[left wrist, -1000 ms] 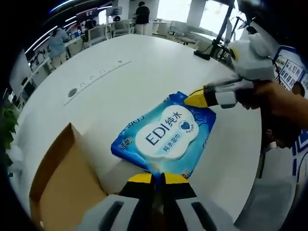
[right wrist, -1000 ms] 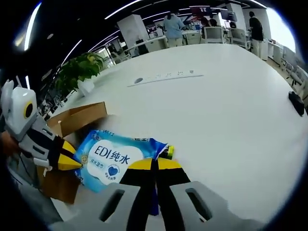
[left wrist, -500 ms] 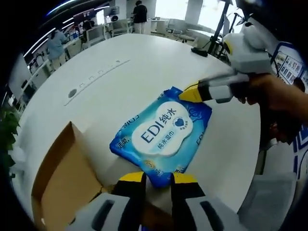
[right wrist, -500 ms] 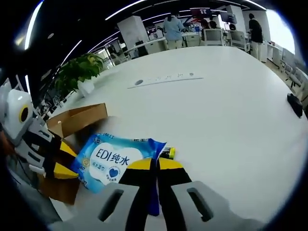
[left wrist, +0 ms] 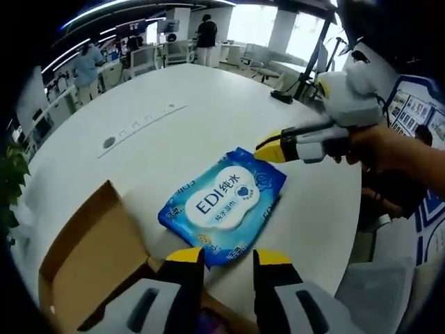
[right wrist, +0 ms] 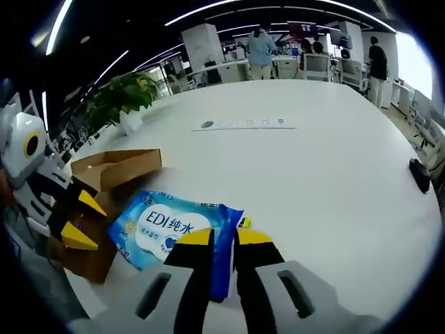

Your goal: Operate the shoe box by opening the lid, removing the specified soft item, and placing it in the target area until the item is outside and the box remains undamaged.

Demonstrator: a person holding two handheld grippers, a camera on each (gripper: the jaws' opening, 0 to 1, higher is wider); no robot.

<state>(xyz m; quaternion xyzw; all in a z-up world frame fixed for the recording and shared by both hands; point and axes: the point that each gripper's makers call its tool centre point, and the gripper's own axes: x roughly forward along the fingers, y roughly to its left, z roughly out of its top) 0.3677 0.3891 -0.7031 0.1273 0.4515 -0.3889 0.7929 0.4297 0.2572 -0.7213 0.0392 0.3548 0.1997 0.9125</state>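
The blue wet-wipes pack is lying flat on the white table, just beside the open cardboard shoe box, so the soft item is already outside. The left gripper is hovering at the pack's near edge with its jaws spread and nothing between them, which reads as a release. The right gripper is standing at the far corner, its jaws a little apart with the blue edge showing in the gap; whether they are pinching it cannot be told. Probably it is steadying the pack while it settles.
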